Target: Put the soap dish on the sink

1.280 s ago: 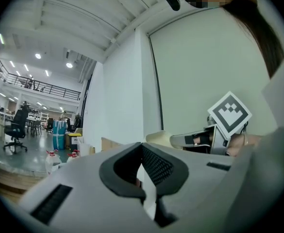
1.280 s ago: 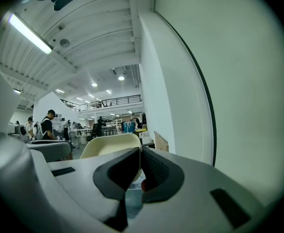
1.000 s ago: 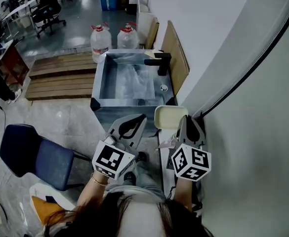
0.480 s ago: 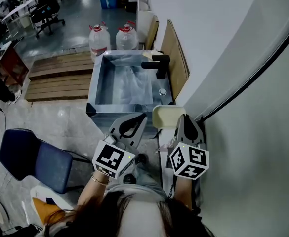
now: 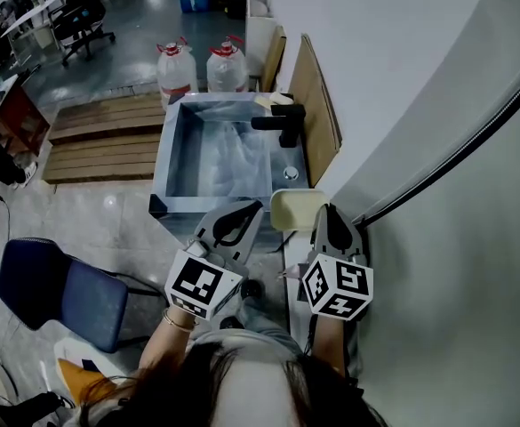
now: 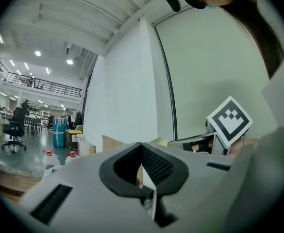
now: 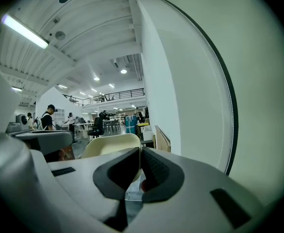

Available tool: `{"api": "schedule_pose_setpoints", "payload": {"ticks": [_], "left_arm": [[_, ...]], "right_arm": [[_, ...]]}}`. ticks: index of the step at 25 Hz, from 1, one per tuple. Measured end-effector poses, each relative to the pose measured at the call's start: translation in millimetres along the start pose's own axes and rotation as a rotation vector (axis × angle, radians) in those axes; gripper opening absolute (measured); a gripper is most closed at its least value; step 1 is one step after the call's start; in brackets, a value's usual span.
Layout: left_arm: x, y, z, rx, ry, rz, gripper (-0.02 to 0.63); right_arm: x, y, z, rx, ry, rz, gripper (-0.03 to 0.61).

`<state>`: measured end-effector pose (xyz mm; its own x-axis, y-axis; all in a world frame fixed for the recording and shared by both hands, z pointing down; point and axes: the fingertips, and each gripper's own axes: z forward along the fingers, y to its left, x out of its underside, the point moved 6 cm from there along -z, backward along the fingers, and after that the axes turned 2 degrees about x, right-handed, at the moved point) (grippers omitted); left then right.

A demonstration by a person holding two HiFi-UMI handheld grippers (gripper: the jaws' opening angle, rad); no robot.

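Observation:
A cream soap dish is in the air just short of the steel sink's near right corner, with my right gripper shut on its right edge. In the right gripper view the soap dish rises behind the closed jaws of the right gripper. The sink has a black faucet on its right rim. My left gripper hovers beside the dish, to its left. Seen in its own view, the left gripper is shut with nothing in it.
Two water bottles with red caps stand behind the sink. A wooden pallet lies to its left, and a blue chair stands at the near left. A wooden board leans on the white wall to the right.
Both grippers and the soap dish have drifted slightly left and forward, closer to the sink's near right corner. Neither gripper's jaws have changed.

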<state>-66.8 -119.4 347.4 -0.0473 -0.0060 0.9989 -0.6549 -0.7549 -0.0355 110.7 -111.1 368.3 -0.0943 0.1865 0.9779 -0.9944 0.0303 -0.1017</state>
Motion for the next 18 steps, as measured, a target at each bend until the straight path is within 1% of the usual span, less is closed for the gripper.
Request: {"api": "schedule_pose_setpoints", "payload": {"ticks": [10,18], "left_arm": [[5.5,17.3,30.5,0.008,0.014,-0.006,0.008],[9.9,32.4,52.1,0.007,0.021,-0.013,0.008]], "right_arm": [[9.5,-10.4,36.8,-0.004,0.036,0.005,0.034],[17.7,-14.0,70.0,-0.024,0.068,-0.016,0.034]]}}
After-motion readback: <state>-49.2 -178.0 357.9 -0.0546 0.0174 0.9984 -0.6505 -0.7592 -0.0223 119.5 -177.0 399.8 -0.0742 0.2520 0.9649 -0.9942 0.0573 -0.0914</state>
